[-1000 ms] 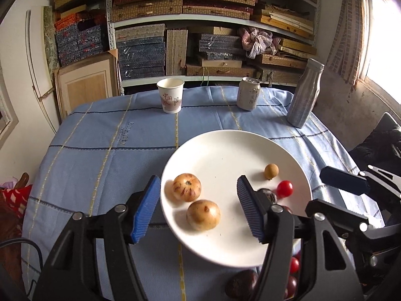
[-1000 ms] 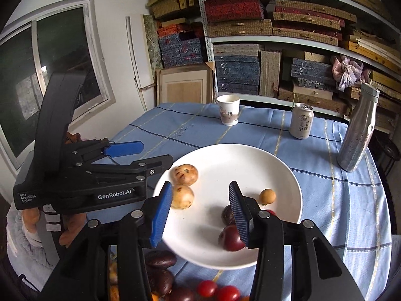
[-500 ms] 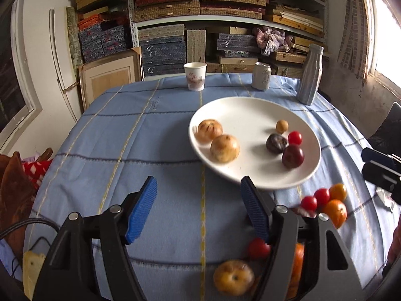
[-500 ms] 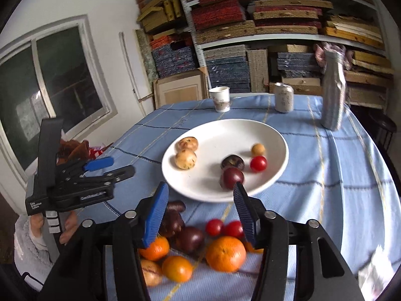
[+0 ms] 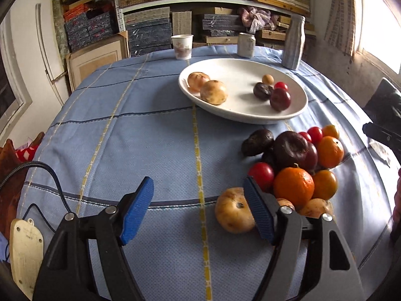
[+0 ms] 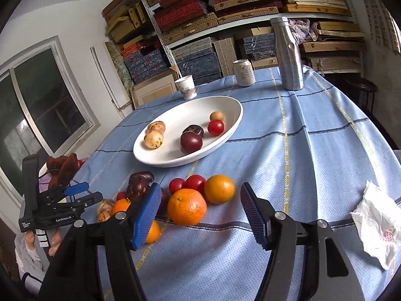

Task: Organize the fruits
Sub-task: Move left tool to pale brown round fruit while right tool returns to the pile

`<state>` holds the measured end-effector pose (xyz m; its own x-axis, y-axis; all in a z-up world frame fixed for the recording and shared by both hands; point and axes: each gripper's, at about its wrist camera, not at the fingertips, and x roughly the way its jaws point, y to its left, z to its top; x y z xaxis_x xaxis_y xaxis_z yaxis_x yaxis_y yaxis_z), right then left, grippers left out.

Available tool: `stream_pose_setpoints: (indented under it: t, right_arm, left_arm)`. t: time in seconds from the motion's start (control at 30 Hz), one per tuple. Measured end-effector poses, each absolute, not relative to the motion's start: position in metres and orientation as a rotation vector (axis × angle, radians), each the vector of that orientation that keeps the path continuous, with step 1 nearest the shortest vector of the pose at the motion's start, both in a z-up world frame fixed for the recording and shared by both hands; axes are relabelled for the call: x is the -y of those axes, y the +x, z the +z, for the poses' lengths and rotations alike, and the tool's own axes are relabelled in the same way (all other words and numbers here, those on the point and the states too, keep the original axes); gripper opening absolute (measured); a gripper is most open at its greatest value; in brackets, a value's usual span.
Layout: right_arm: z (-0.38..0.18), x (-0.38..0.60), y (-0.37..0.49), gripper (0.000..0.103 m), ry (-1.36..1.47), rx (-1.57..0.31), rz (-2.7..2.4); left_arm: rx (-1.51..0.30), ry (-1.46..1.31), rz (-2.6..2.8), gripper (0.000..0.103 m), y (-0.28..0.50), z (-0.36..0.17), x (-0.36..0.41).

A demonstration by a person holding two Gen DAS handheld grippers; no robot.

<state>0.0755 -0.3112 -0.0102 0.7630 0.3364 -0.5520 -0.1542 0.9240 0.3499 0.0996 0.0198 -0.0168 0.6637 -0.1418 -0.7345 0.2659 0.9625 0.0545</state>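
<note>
A white plate holds two tan fruits, two dark plums, a cherry tomato and a small tan ball. Nearer, loose fruit lies in a pile on the blue cloth: oranges, dark plums and cherry tomatoes. My left gripper is low over the cloth with its jaws opening. A tan fruit lies just inside its right pad, not squeezed. My right gripper is also opening. A large orange sits ahead between its fingers, untouched. In the right wrist view the plate lies beyond the pile and the left gripper is at the far left.
A paper cup, a can and a metal bottle stand at the table's far edge. A crumpled tissue lies on the cloth at the right. Packed shelves fill the back wall. A cable and a tan device hang at the left.
Both grippers have drawn back from over the plate and sunk toward the near pile of loose fruit. Both pairs of jaws stand wider than before.
</note>
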Motion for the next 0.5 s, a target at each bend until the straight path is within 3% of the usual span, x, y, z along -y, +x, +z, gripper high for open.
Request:
stream_pose_setpoints:
  t: [0.23,0.37,0.5]
  right_arm:
    - [-0.010,0.313,0.073,0.067,0.290,-0.645,0.281]
    - [-0.009,0.313,0.072,0.067,0.293,-0.642,0.282]
    - [-0.010,0.313,0.071,0.067,0.295,-0.639,0.286]
  left_arm:
    - [-0.849,0.191,-0.266,0.073,0.102,-0.024,-0.009]
    - [-0.839,0.214,-0.237,0.082,0.100,-0.024,-0.012]
    - [-0.783,0.193,-0.078,0.081,0.101,-0.015,-0.044]
